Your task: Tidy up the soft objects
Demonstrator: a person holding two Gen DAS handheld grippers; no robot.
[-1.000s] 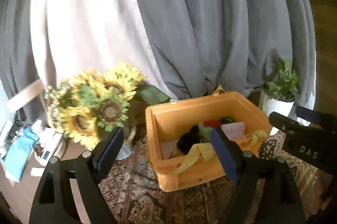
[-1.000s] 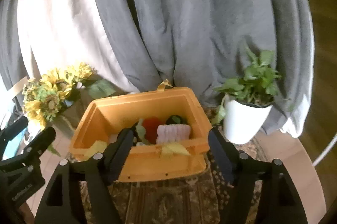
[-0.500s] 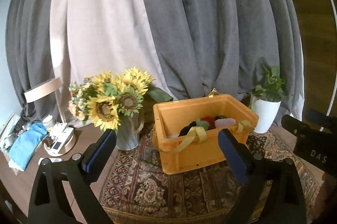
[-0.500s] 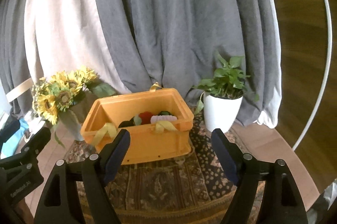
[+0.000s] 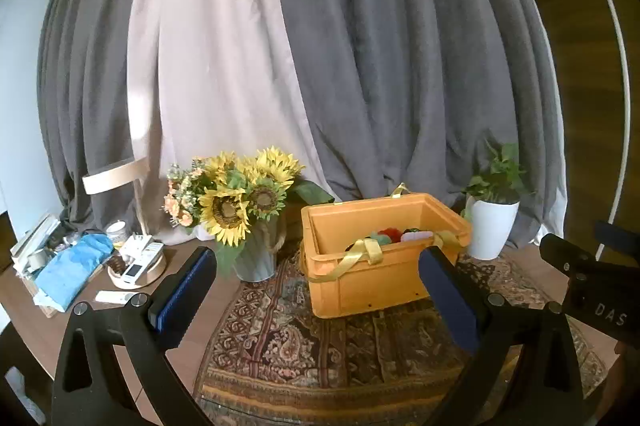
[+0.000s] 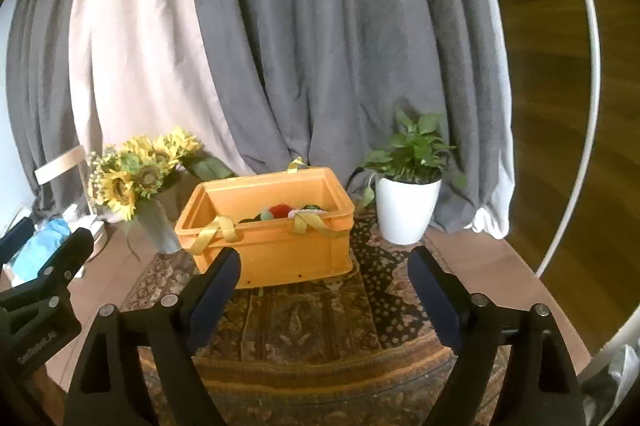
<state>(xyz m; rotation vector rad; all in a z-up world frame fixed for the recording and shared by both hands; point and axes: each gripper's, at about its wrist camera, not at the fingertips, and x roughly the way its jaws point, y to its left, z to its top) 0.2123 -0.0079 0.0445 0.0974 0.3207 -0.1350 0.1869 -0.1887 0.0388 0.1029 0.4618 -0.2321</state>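
Left wrist view: an orange crate (image 5: 376,282) stands on a patterned rug (image 5: 304,338) on the round wooden worktop (image 5: 40,330), with yellow ribbon (image 5: 360,254) draped over its near rim. Soft objects (image 5: 390,235) lie low inside, a red one, a green one and a pale pink ribbed one, only their tops showing. A sunflower bouquet (image 5: 236,198) in a grey vase stands just beside the crate on one side, a potted plant (image 5: 494,214) in a white pot on the other. Grey and cream curtains (image 5: 320,46) hang behind. A blue cloth (image 5: 72,266) and small clutter sit at the far edge. The left gripper (image 5: 316,290) and right gripper (image 6: 324,286) have just been opening; their jaws stand wide apart with nothing between them, short of the crate
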